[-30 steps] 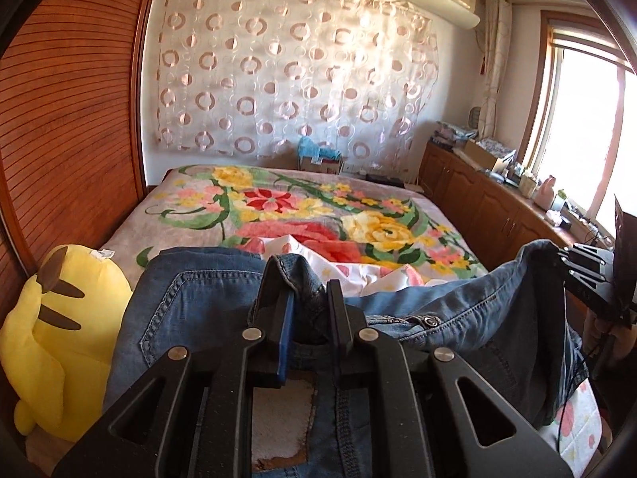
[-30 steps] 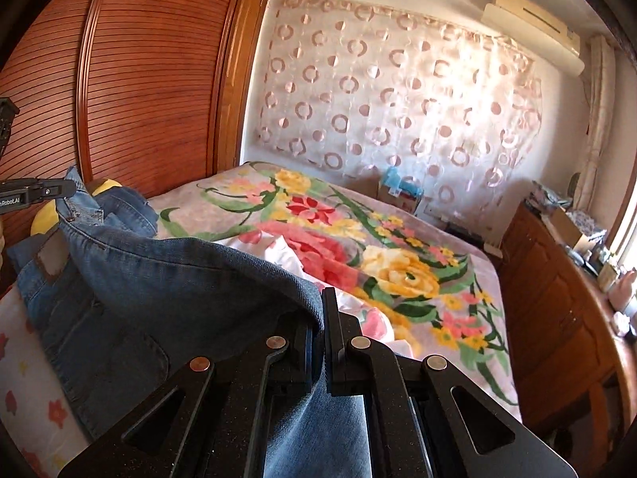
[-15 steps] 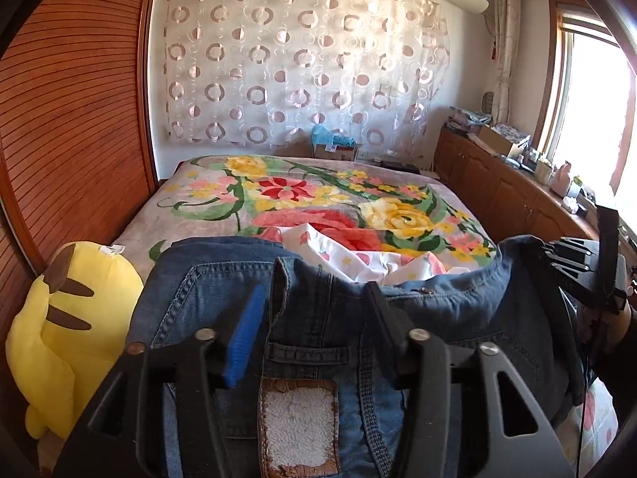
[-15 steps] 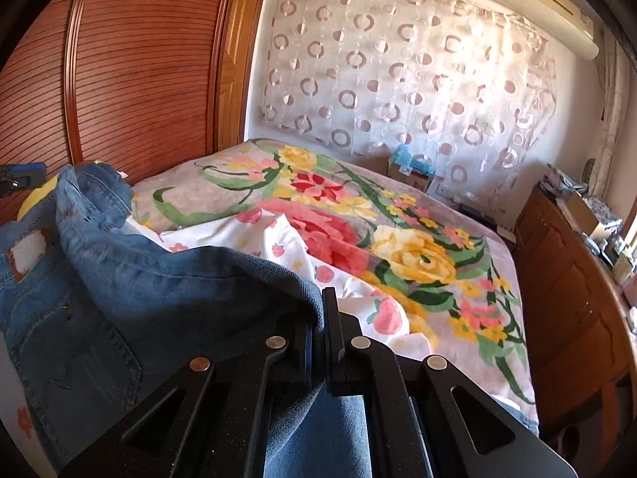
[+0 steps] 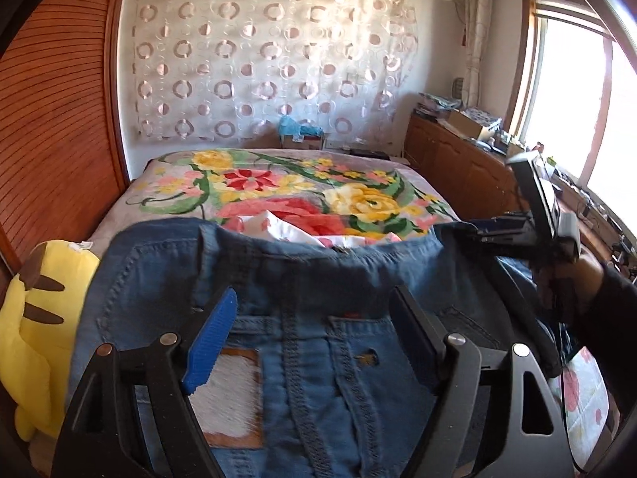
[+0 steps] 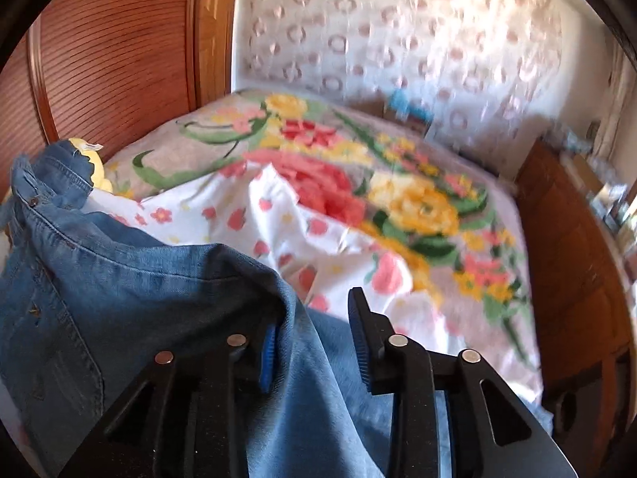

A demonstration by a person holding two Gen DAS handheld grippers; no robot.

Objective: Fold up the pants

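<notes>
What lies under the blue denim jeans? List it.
Under the blue denim jeans shows a white strawberry-print sheet over the floral blanket. Whatever lies directly beneath the denim is covered.

The blue denim jeans point(image 5: 302, 279) run off the bottom edge, legs unseen, and hide the near end of the flowered bed point(image 5: 278, 187). The right wrist view smears the ring-patterned sheer curtain point(image 6: 398, 40) and the cluttered wooden cabinet top point(image 6: 597, 183) beyond reading.

Pants point(image 5: 302, 279) spread on bed point(image 5: 278, 183) near edge, waistband toward far wall. Stuffed toy point(image 5: 36, 318) left of pants; cabinets point(image 5: 458, 159) along bed's right side.
</notes>
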